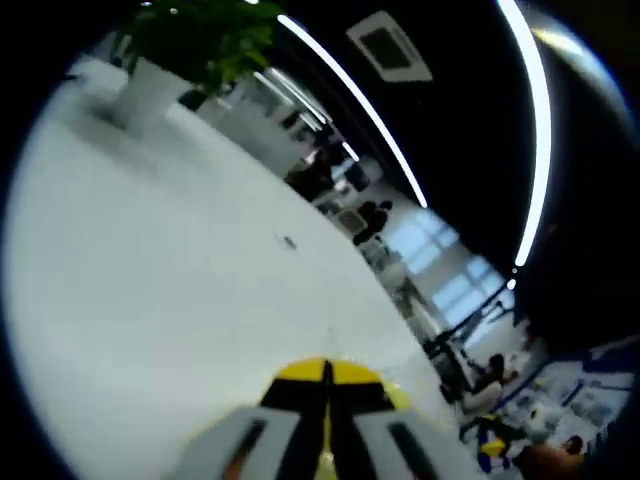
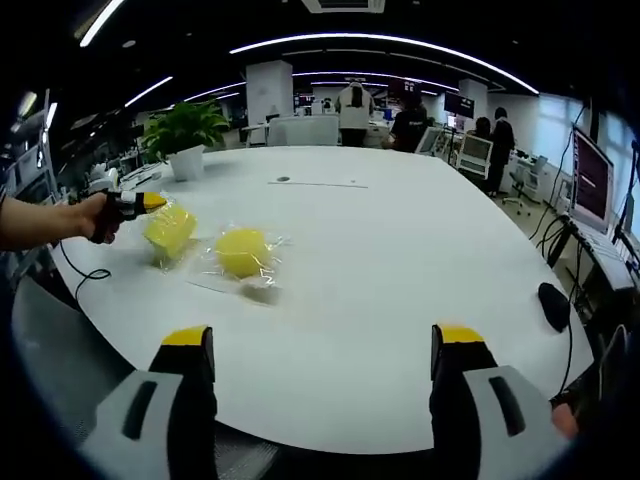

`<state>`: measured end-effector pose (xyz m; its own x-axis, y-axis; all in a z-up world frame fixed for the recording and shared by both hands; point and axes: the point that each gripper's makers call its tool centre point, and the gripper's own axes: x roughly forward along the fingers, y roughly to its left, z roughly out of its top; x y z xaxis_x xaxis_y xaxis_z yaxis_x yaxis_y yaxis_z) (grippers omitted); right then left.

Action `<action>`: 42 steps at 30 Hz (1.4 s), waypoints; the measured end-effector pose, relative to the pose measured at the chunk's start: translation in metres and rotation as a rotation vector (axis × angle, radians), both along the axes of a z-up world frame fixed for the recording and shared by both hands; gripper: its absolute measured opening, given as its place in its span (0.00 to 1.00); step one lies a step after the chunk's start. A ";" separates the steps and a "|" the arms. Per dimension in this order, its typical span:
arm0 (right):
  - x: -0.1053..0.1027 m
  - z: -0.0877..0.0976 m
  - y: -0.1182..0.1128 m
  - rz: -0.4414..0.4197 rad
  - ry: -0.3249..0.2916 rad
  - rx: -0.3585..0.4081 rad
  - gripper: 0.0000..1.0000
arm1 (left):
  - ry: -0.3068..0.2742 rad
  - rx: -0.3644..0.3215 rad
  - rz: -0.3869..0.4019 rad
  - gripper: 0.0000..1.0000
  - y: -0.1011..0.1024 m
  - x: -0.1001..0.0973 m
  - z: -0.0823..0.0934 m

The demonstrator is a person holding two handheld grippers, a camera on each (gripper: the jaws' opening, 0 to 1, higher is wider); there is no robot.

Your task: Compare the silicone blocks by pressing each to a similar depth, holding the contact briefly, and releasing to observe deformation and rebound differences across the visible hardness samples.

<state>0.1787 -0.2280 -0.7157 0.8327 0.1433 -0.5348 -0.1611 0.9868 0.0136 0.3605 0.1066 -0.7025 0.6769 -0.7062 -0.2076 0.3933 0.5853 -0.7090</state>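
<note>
Yellow silicone, two pieces, is lying near the left edge of the white bench (image 2: 400, 300): a squarish block (image 2: 170, 229) and a rounder block (image 2: 243, 251) in clear wrapping. The left gripper (image 2: 135, 204) is pressing the squarish block from the side, its jaws closed together and, it seems, empty. The right gripper (image 2: 325, 350) is hovering at the near edge, jaws wide apart, holding nothing. Pushing slowly and straight would be giving a fair depth.
</note>
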 end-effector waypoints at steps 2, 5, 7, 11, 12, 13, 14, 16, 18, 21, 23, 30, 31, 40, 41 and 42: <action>0.002 0.001 0.000 -0.004 -0.008 0.001 0.84 | -0.051 -0.008 -0.024 0.00 -0.005 -0.005 0.015; 0.004 0.001 0.002 0.000 -0.018 0.007 0.85 | -0.067 -0.012 -0.034 0.00 -0.007 -0.011 0.027; 0.003 -0.001 0.003 0.003 -0.012 0.008 0.85 | -0.088 -0.008 -0.035 0.00 -0.007 -0.015 0.035; 0.001 -0.003 0.006 0.018 -0.006 0.008 0.84 | -0.113 -0.015 -0.036 0.00 -0.004 -0.022 0.046; 0.000 -0.003 0.006 0.023 -0.009 0.010 0.84 | -0.119 -0.016 -0.040 0.00 -0.004 -0.024 0.049; 0.000 -0.003 0.007 0.027 -0.010 0.010 0.84 | -0.127 -0.012 -0.040 0.00 -0.004 -0.027 0.054; -0.002 -0.004 0.007 0.030 -0.010 0.009 0.84 | -0.134 -0.015 -0.047 0.00 -0.005 -0.029 0.058; -0.003 -0.002 0.007 0.034 -0.016 0.013 0.84 | -0.161 -0.005 -0.056 0.00 -0.007 -0.034 0.068; -0.005 -0.002 0.007 0.044 -0.019 0.021 0.83 | -0.190 0.010 -0.075 0.00 -0.010 -0.042 0.079; -0.006 -0.001 0.007 0.048 -0.021 0.024 0.83 | -0.241 0.025 -0.084 0.00 -0.012 -0.051 0.098; -0.007 0.001 0.007 0.055 -0.029 0.038 0.83 | -0.284 0.028 -0.104 0.00 -0.015 -0.060 0.115; -0.010 0.004 0.011 0.096 -0.044 0.074 0.84 | -0.434 0.035 -0.122 0.00 -0.023 -0.084 0.175; -0.010 0.006 0.012 0.109 -0.060 0.087 0.84 | -0.452 0.036 -0.122 0.00 -0.024 -0.087 0.182; -0.007 0.033 0.012 0.147 -0.209 0.128 0.96 | -0.537 0.034 -0.115 0.00 -0.035 -0.107 0.224; -0.006 0.036 0.011 0.149 -0.219 0.133 0.96 | -0.545 0.033 -0.116 0.00 -0.036 -0.108 0.226; -0.005 0.038 0.009 0.147 -0.223 0.133 0.96 | -0.548 0.029 -0.120 0.00 -0.038 -0.111 0.228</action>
<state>0.1732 -0.2192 -0.6781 0.8926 0.3275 -0.3098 -0.3156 0.9447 0.0893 0.2498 0.0690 -0.4749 0.6062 -0.7844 0.1314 0.7649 0.5297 -0.3666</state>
